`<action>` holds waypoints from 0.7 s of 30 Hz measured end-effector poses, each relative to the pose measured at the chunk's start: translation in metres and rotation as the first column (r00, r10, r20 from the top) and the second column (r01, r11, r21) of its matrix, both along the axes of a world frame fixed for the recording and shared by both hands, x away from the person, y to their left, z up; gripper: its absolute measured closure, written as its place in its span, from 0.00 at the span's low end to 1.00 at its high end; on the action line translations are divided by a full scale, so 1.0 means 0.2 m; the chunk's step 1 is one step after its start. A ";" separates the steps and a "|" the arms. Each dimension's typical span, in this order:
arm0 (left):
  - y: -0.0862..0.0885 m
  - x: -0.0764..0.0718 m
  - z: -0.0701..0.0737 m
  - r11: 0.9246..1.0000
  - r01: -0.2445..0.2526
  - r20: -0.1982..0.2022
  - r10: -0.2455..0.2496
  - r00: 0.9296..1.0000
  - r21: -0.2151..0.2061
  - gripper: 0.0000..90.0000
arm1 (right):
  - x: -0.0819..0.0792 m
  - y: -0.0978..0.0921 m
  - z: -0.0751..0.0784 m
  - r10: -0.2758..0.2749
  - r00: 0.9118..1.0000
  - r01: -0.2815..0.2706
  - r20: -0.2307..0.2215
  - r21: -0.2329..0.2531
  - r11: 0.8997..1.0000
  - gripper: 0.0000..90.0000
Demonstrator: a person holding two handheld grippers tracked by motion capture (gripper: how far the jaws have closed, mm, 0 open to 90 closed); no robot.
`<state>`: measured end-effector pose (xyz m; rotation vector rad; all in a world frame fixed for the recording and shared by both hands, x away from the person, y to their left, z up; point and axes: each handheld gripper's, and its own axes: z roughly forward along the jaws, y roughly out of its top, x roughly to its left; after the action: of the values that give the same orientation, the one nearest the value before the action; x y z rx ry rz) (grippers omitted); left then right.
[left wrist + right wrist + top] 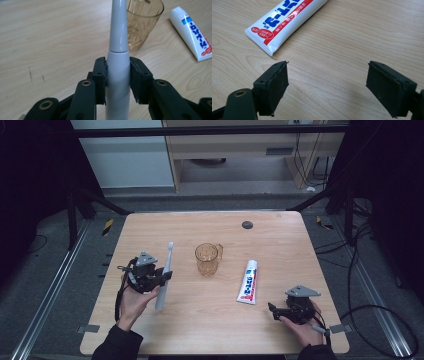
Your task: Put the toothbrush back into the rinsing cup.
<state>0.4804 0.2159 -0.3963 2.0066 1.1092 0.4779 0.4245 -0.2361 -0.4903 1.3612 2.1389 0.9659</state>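
High view overlooks the table (280, 330); gripper views sit close, probably low.

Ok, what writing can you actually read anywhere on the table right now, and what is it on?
Toothpaste tube: large blue non-Latin characters along a red stripe; I cannot transcribe them reliably.
Toothpaste tube, red round badges near the crimped end: small print, too small to read.
Electric toothbrush, held in the left hand-held gripper: no writing seen.
Amber cup: no writing seen.

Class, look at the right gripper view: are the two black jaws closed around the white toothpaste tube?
No: the right gripper stands wide open over bare wooden table, with the white toothpaste tube lying beyond it.
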 end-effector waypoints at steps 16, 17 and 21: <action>0.01 0.05 0.15 0.994 -0.061 0.150 0.074 0.986 -0.088 0.75 | -0.01 0.00 0.00 -0.005 1.000 0.005 0.021 0.004 1.000 0.19; 0.01 0.05 0.15 0.994 -0.061 0.150 0.074 0.986 -0.088 0.75 | -0.01 0.00 0.00 -0.004 1.000 0.004 0.021 0.005 1.000 0.19; -0.02 0.10 0.18 0.989 -0.085 0.182 0.106 0.978 -0.120 0.75 | -0.01 0.00 0.00 -0.007 1.000 0.007 0.025 0.006 1.000 0.19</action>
<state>0.5008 0.2125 -0.3613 1.7776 1.0935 0.6279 0.4232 -0.2363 -0.4898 1.3509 2.1132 0.9825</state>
